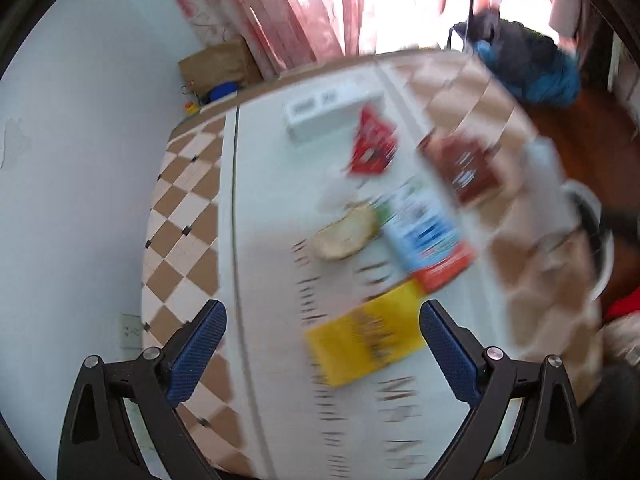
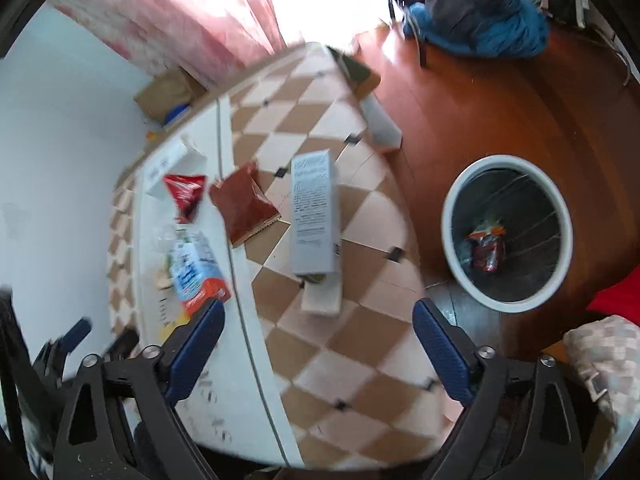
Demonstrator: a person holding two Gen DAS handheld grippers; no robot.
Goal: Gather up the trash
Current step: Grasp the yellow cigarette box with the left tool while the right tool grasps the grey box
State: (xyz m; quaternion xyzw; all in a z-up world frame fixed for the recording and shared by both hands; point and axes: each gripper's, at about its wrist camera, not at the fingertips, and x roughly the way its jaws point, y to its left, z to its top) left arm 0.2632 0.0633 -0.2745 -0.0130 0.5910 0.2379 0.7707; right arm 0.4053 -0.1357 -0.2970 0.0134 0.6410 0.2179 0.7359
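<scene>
Trash lies on a table with a white cover (image 1: 272, 184) and a checked cloth (image 2: 320, 360). The blurred left wrist view shows a yellow packet (image 1: 364, 340), a blue and white carton (image 1: 428, 232), a red wrapper (image 1: 372, 144), a dark red packet (image 1: 468, 168) and a round beige piece (image 1: 344, 232). My left gripper (image 1: 322, 352) hangs open above the yellow packet, holding nothing. My right gripper (image 2: 318, 348) is open and empty over the checked cloth, near a grey box (image 2: 314, 212). The bin (image 2: 506, 232) on the floor holds a crumpled wrapper (image 2: 486, 248).
A white flat box (image 1: 332, 112) sits at the table's far end. A brown cardboard box (image 1: 216, 64) stands by the pink curtain (image 1: 288, 12). Dark and blue clothes (image 2: 476, 20) lie piled on the wooden floor (image 2: 500, 112). The left gripper's fingers (image 2: 76, 332) show at the right view's left edge.
</scene>
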